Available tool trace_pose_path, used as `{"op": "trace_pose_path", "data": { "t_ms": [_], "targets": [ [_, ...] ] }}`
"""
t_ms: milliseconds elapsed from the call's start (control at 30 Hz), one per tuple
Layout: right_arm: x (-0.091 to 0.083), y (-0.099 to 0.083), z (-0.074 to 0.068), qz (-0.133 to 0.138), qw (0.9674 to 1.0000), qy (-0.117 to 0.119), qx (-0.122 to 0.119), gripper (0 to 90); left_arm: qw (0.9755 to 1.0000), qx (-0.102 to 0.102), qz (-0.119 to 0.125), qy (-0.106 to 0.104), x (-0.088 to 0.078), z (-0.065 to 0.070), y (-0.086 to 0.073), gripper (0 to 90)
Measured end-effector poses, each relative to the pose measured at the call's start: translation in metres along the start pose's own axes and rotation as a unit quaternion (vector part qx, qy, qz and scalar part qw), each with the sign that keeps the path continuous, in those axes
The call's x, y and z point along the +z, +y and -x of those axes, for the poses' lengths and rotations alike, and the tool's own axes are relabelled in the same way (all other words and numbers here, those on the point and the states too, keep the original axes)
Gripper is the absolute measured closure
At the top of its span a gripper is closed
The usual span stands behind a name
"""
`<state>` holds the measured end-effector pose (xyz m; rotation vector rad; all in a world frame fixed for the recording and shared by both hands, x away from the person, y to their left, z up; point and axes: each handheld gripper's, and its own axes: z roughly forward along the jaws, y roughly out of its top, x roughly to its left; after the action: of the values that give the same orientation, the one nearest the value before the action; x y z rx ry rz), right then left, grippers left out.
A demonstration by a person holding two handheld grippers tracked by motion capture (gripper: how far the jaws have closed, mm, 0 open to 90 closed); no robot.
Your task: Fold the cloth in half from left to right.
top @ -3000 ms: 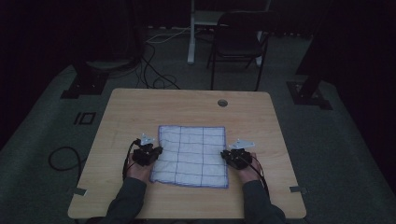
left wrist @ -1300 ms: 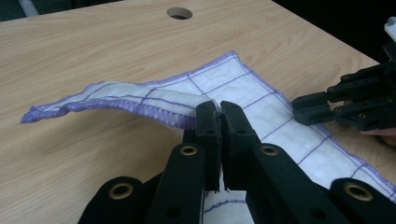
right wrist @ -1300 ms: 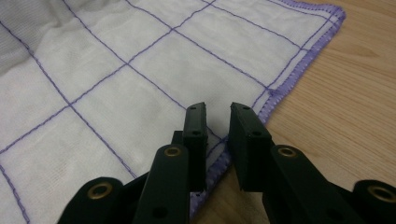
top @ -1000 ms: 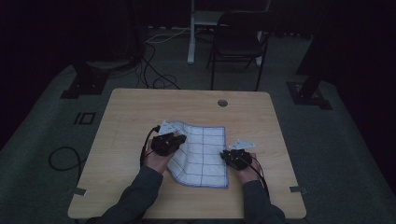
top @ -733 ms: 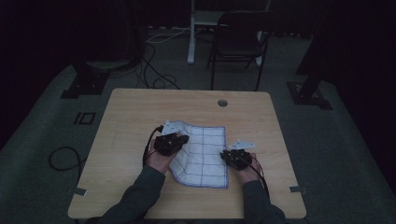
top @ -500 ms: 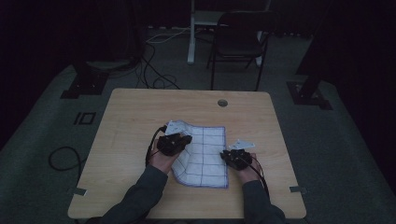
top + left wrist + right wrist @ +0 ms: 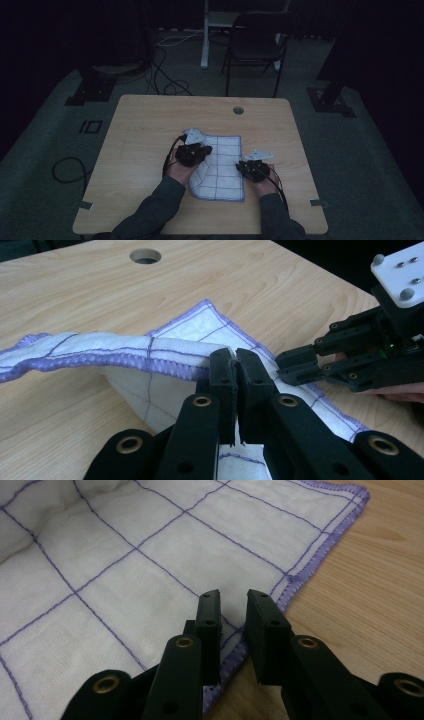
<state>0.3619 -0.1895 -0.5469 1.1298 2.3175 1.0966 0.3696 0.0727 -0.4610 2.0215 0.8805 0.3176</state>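
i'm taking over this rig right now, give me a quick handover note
Left gripper: jaws shut on the cloth's purple-stitched edge, lifted and carried over the cloth toward the right side.
Right gripper: jaws a little apart, gripping nothing, poised over the cloth's right edge.
Cloth: white with a purple grid, on the wooden table, left part doubled over.
Done: fold started.
Left: probably lay the held edge down on the right edge, let go, smooth.

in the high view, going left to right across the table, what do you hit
left gripper pinching the cloth's edge → white cloth with purple grid → right gripper at the cloth's right edge → bare table
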Motion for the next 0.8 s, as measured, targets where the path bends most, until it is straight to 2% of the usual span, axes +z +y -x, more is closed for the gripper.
{"op": "trace_pose_path", "data": {
  "t_ms": [167,333,567,800],
  "targets": [
    [0.0,0.0,0.0,0.0,1.0,-0.001,-0.001,76.8,1.0,0.004,-0.003,-0.002,0.005,0.003,0.001,87.5],
    [-0.002,0.001,-0.003,-0.005,0.9998,-0.011,-0.013,70.1,0.9999,0.008,-0.008,-0.006,0.011,0.006,0.002,87.5],
    [-0.011,-0.002,0.002,-0.008,0.9997,-0.021,-0.005,69.9,0.9998,0.011,-0.014,-0.01,0.018,0.009,0.003,87.5],
    [-0.009,-0.004,0.003,-0.014,0.9996,-0.022,-0.002,70.0,0.9996,0.012,-0.02,-0.014,0.024,0.01,0.002,87.5]
  ]
}}
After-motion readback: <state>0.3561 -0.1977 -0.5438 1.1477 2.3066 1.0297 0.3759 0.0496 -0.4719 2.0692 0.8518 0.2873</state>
